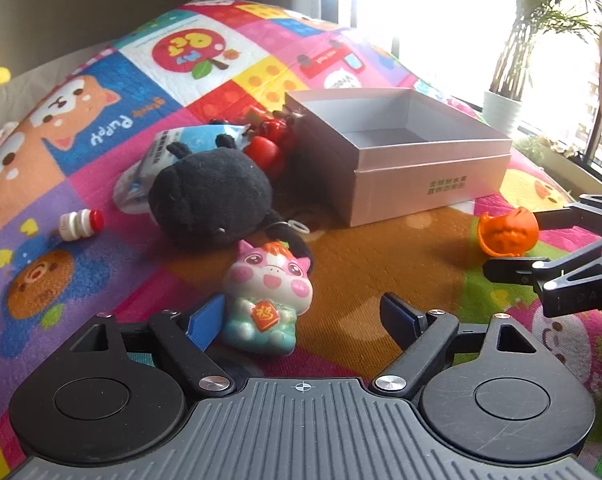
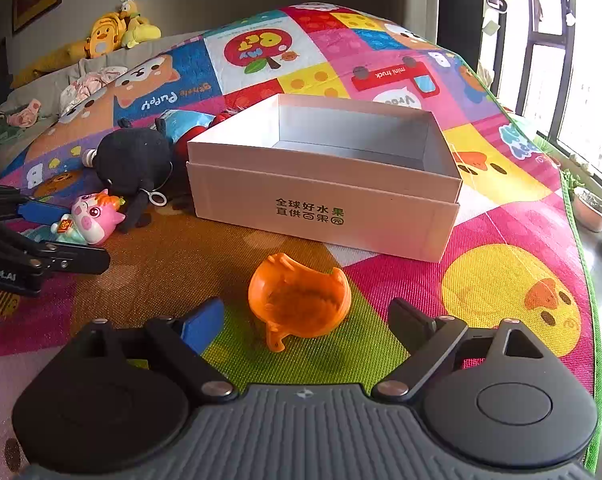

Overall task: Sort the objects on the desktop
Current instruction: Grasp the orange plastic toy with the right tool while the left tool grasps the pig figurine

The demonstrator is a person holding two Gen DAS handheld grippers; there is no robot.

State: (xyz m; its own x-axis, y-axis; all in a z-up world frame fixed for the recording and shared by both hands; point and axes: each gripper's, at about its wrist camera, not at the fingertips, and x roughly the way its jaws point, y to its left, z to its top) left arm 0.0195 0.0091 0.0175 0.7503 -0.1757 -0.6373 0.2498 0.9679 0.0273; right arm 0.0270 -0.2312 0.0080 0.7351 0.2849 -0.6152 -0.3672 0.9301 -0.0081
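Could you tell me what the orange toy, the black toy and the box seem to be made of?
Orange toy: probably hard plastic, smooth and slightly glossy.
Black toy: plush fabric, fuzzy and matte.
Box: likely cardboard, with matte walls and folded edges.

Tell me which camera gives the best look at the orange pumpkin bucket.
The right wrist view. The orange pumpkin bucket lies on the mat between the open fingers of the right gripper, large and showing its hollow inside. The left wrist view shows it small at the right edge, from outside, beside the right gripper's fingers.
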